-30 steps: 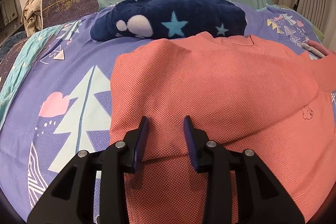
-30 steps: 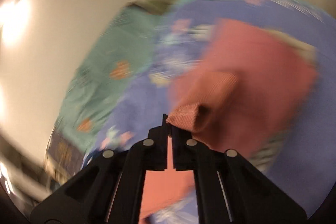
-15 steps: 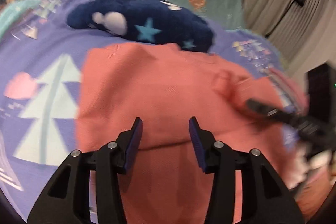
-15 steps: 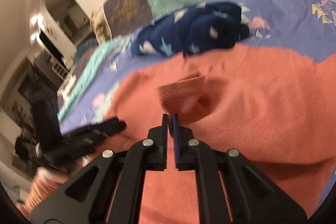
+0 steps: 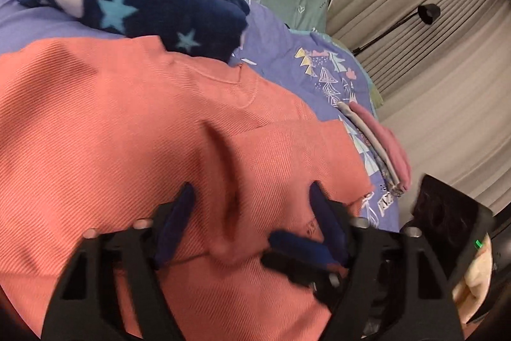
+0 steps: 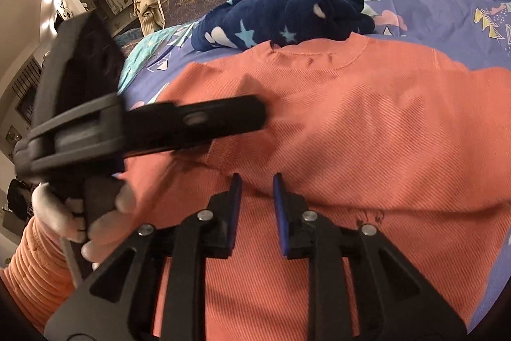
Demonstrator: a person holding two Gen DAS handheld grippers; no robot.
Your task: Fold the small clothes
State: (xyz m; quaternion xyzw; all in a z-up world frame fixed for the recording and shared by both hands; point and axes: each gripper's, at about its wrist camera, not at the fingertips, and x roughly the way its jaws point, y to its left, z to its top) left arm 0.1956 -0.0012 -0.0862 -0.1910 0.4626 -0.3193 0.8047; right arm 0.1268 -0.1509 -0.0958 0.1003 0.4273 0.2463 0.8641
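Salmon-orange ribbed knit top [image 6: 367, 123] lay flat on the purple tree-print bedspread [image 5: 287, 53], filling each frame's centre, neckline toward the navy star-print fleece blanket [image 6: 287, 18] at top. Long axis likely ran from the frame's bottom edge to top, set for sideways folds. Right gripper [image 6: 257, 197] was opening, nothing between its jaws, apparently letting go of the folded sleeve. Left gripper [image 5: 252, 206] was closing around a raised fabric ridge; contact unclear.

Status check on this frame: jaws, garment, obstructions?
Left gripper closing over a fabric ridge. Right gripper opening, empty. Coral shirt partly folded. Navy star blanket touches collar.
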